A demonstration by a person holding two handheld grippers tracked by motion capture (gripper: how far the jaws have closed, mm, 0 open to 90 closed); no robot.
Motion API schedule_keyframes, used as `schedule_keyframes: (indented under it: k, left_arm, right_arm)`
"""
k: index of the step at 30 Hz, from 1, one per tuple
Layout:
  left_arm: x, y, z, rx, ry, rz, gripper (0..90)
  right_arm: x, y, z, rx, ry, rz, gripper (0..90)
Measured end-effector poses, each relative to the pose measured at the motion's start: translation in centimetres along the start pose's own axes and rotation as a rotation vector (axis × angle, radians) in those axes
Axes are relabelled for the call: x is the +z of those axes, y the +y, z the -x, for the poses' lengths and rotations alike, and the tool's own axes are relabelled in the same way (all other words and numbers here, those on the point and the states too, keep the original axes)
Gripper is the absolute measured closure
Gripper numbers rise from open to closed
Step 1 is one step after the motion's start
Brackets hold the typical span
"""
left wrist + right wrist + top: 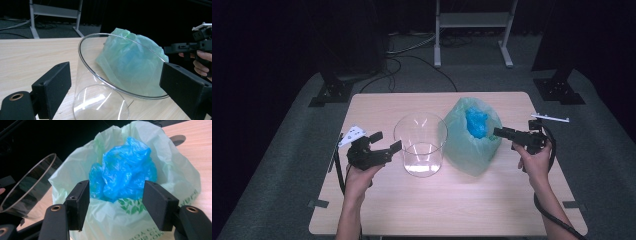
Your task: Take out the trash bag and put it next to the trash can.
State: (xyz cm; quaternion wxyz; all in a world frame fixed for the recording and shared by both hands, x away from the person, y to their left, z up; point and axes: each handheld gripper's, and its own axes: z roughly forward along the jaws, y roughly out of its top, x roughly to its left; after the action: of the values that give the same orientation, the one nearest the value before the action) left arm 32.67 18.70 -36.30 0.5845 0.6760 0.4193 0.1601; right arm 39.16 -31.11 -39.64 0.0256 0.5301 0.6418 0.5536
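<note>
A clear round container (420, 145) stands upright at the middle of the wooden table (437, 210). Right beside it sits a pale green plastic bag (464, 150), mouth open, with a crumpled blue plastic bag (476, 122) inside. My left gripper (387, 141) is open just left of the container, one jaw close to its wall. In the left gripper view the container (100, 100) lies between the jaws of the left gripper (117, 75). My right gripper (501, 133) is open at the green bag's right rim. In the right gripper view the right gripper (118, 197) frames the blue bag (125, 167).
Grey carpet surrounds the table. A white metal stand (472, 20) and cables lie on the floor behind it, and black stand bases (329, 92) (559, 90) flank the far corners. Bare tabletop stretches along the near edge.
</note>
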Motion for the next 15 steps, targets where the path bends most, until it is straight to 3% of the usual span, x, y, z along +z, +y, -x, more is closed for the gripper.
schedule_keyframes:
  k: [15]
  left_arm:
    - [0.0, 0.0, 0.0, -0.002, 0.002, -0.002, 9.2]
  right_arm:
    - [-1.1, -2.1, 0.7, -0.009, -0.016, -0.005, 37.8]
